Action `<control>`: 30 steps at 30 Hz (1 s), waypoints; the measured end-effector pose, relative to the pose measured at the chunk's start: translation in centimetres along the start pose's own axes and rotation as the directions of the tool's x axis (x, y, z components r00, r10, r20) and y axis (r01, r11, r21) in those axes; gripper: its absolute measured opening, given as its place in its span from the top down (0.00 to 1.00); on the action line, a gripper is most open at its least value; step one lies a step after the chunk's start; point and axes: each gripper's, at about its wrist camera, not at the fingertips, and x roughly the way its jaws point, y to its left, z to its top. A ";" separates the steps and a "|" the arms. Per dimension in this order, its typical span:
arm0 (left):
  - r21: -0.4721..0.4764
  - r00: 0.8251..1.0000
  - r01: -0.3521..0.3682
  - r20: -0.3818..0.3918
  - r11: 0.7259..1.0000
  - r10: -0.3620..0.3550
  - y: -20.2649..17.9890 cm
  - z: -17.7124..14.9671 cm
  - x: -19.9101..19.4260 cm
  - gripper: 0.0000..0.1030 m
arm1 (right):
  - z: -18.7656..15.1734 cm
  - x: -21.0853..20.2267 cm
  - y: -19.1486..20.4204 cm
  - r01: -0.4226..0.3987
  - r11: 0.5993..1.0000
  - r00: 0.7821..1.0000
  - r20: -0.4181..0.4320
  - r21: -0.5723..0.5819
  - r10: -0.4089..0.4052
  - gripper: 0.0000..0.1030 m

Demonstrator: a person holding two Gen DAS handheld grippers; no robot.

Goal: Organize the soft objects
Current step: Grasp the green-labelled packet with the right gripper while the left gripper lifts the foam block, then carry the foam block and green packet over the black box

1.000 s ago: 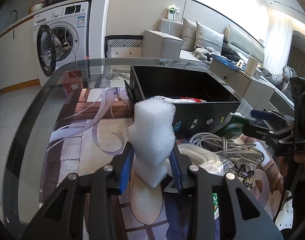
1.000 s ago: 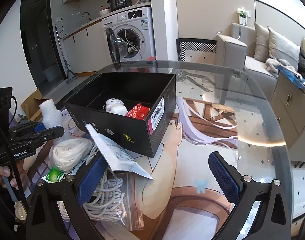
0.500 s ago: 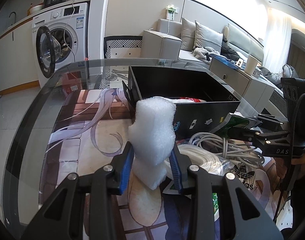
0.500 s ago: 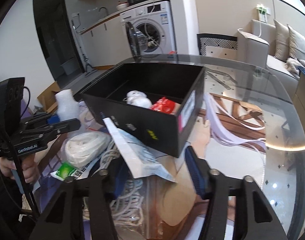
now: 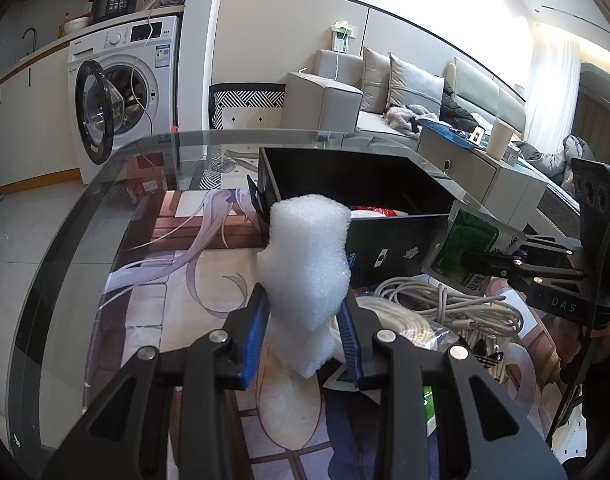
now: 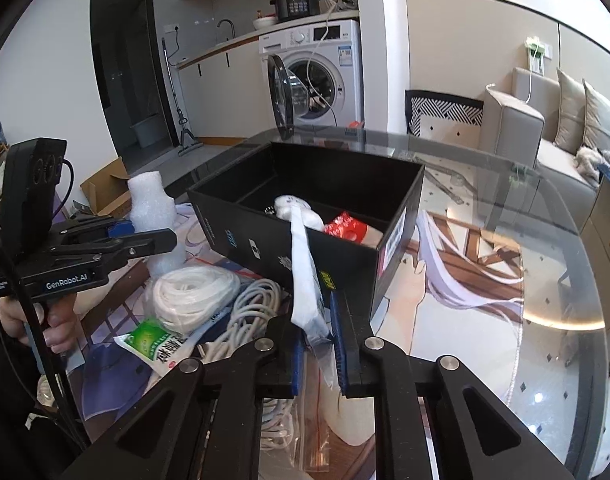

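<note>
My left gripper (image 5: 303, 332) is shut on a white foam wrap roll (image 5: 307, 268), held upright above the table, left of the black box (image 5: 389, 240). It also shows in the right wrist view (image 6: 151, 216). My right gripper (image 6: 319, 344) is shut on a flat white-and-green packet (image 6: 305, 276), lifted edge-on against the box's near wall (image 6: 265, 248). In the left wrist view the packet (image 5: 471, 250) hangs at the box's right corner. The box holds a white soft item (image 6: 295, 210) and a red packet (image 6: 347, 230).
On the glass table (image 6: 505, 240) lie a coil of white rope (image 6: 193, 294), white cables (image 6: 249, 308), a green sachet (image 6: 155, 342) and a clear zip bag (image 6: 309, 436). A washing machine (image 5: 121, 92) with open door and a sofa (image 5: 385, 92) stand beyond.
My right gripper has closed on the flat packet and lifted it up against the box's front. My left gripper keeps hold of the foam roll, nearly still.
</note>
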 end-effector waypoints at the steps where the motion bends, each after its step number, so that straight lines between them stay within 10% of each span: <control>1: 0.000 1.000 -0.001 0.004 1.000 0.001 0.0 0.1 -0.1 0.69 | 0.1 -0.3 0.1 0.000 1.000 1.000 0.006 -0.002 0.000 0.88; 30: 0.063 0.996 0.006 0.088 0.998 -0.011 -2.1 3.8 -2.1 0.69 | 3.6 -5.6 1.5 0.004 0.999 0.985 0.172 -0.033 0.002 0.89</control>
